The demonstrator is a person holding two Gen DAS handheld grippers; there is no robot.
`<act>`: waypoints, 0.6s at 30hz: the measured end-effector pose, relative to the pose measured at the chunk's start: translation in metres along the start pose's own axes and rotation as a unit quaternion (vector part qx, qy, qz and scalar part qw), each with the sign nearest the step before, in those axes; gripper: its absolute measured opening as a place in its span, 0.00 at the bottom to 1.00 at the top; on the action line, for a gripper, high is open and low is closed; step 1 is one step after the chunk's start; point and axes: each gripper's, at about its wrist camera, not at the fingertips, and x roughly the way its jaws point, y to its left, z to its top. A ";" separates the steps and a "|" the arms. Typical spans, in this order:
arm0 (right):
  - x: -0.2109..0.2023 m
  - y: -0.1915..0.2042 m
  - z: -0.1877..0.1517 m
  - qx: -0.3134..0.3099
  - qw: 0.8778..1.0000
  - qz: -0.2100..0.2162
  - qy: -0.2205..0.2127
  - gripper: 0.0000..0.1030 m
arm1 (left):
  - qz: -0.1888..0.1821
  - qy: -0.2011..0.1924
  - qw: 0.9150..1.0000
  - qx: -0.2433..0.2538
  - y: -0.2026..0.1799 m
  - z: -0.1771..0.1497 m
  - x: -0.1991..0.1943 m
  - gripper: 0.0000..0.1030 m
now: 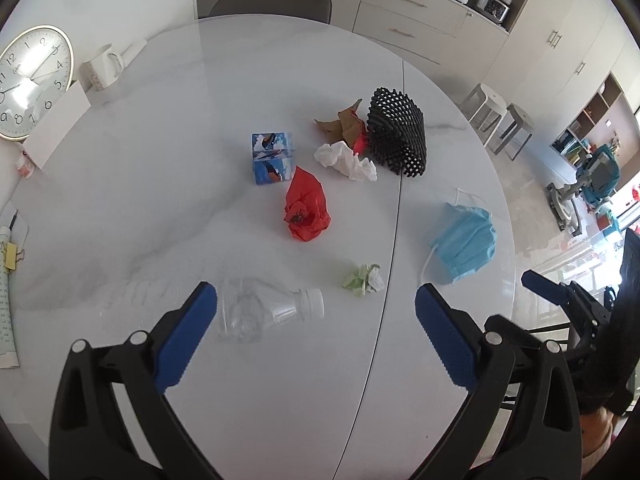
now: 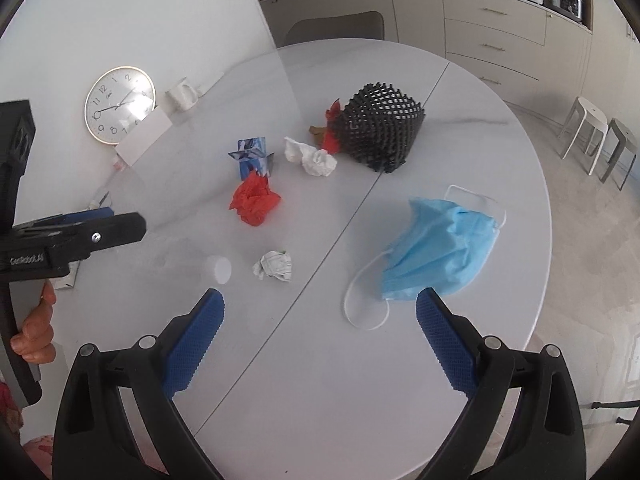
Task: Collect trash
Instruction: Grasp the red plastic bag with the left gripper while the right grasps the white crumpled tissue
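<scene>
Trash lies on a round white table (image 1: 160, 208). A crushed clear bottle (image 1: 268, 312) lies just ahead of my open, empty left gripper (image 1: 316, 304). A small greenish paper wad (image 1: 364, 279) sits beyond it, with a red crumpled wrapper (image 1: 306, 210), a blue carton (image 1: 272, 157), a white tissue (image 1: 346, 160), brown paper (image 1: 342, 124) and a black mesh sleeve (image 1: 398, 130) farther back. A blue face mask (image 2: 436, 248) lies just ahead of my open, empty right gripper (image 2: 320, 308), near its right finger. The paper wad (image 2: 274, 266) and the mesh sleeve (image 2: 380, 128) also show there.
A wall clock (image 1: 30, 82), a white mug (image 1: 100, 66) and a white card (image 1: 54, 124) stand at the table's left rim. Papers with a binder clip (image 1: 12, 256) lie at the left edge. A chair (image 1: 272, 4) stands behind the table, stools (image 1: 500, 116) at the right.
</scene>
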 end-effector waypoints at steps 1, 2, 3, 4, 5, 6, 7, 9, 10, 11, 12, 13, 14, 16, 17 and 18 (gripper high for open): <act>0.006 0.004 0.001 -0.001 1.000 0.002 0.003 0.93 | 0.002 0.001 1.000 0.000 0.000 0.005 0.006 0.92; 0.011 0.005 0.003 -0.002 1.000 0.005 0.007 0.93 | 0.004 0.002 1.000 0.001 -0.001 0.010 0.013 0.92; 0.017 0.007 0.005 -0.004 1.000 0.008 0.011 0.93 | 0.006 0.003 1.000 0.005 -0.002 0.015 0.021 0.92; 0.022 0.009 0.006 -0.005 1.000 0.007 0.014 0.93 | 0.008 0.004 1.000 0.007 -0.004 0.019 0.028 0.92; 0.028 0.011 0.007 -0.008 1.000 0.007 0.015 0.93 | 0.012 0.007 1.000 0.011 -0.006 0.023 0.036 0.92; 0.034 0.012 0.009 -0.010 1.000 0.007 0.016 0.93 | 0.015 0.011 1.000 0.013 -0.007 0.027 0.045 0.92; 0.038 0.012 0.010 -0.011 1.000 0.008 0.017 0.93 | 0.017 0.017 1.000 0.015 -0.009 0.032 0.056 0.92; 0.049 0.013 0.012 -0.013 1.000 0.012 0.025 0.93 | 0.020 0.030 0.999 0.013 -0.010 0.037 0.072 0.92; 0.054 0.013 0.013 -0.013 0.999 0.014 0.028 0.93 | 0.020 0.037 0.999 0.010 -0.010 0.040 0.081 0.92; 0.058 0.013 0.014 -0.014 0.999 0.015 0.031 0.93 | 0.019 0.043 0.999 0.007 -0.010 0.042 0.088 0.92; 0.062 0.014 0.015 -0.016 0.999 0.018 0.035 0.93 | 0.019 0.048 0.999 0.004 -0.010 0.045 0.096 0.92; 0.067 0.014 0.015 -0.018 0.999 0.020 0.040 0.92 | 0.019 0.052 0.998 0.001 -0.009 0.048 0.104 0.92; 0.072 0.014 0.016 -0.020 0.999 0.023 0.045 0.91 | 0.020 0.058 0.998 -0.004 -0.008 0.050 0.111 0.92; 0.080 0.015 0.018 -0.023 0.998 0.026 0.054 0.91 | 0.020 0.071 0.997 -0.015 -0.006 0.055 0.126 0.92; 0.083 0.015 0.018 -0.024 0.998 0.027 0.058 0.90 | 0.023 0.077 0.997 -0.020 -0.005 0.056 0.133 0.92; 0.086 0.015 0.019 -0.026 0.997 0.028 0.061 0.90 | 0.022 0.083 0.996 -0.024 -0.004 0.058 0.140 0.90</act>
